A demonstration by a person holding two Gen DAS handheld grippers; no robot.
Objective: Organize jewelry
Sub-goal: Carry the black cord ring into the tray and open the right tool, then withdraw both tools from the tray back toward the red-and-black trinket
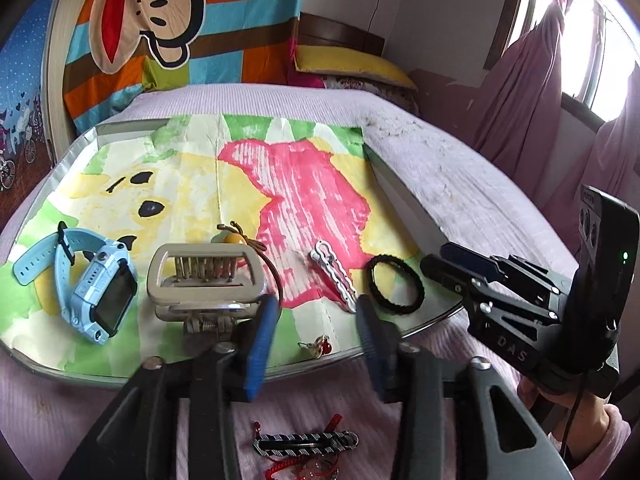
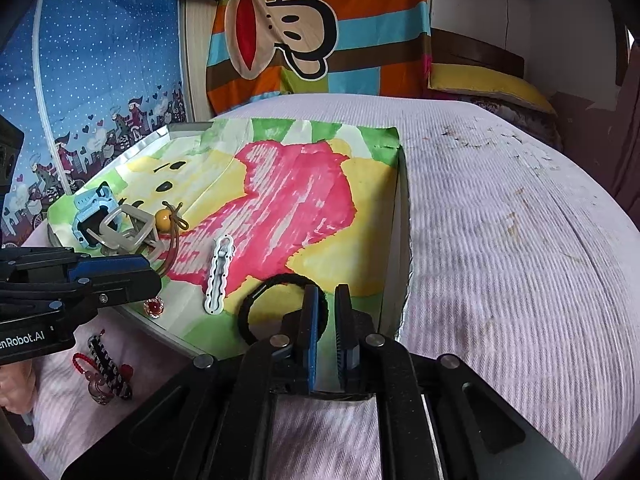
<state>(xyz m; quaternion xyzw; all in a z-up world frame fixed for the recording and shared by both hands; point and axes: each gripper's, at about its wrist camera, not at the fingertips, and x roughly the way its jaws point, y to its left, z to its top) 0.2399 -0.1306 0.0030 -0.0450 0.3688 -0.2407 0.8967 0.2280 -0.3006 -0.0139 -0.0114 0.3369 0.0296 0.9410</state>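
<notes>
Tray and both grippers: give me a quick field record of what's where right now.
tray: painted paper liner, on the pink bedspread
on tray: blue watch, grey claw clip, yellow bead cord, white hair clip, black hair tie, red charm
off tray: striped clip, red cord
left gripper: open, empty, over red charm
right gripper: narrow gap, at black hair tie; grip unclear

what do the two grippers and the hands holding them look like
Both are black linkage frames with silver rivets and blue-faced fingers. The left gripper shows white "enRobot.AI" lettering. The right gripper shows embossed "DAS", a green light, a black cable, and a pink sleeve at the wrist.
</notes>
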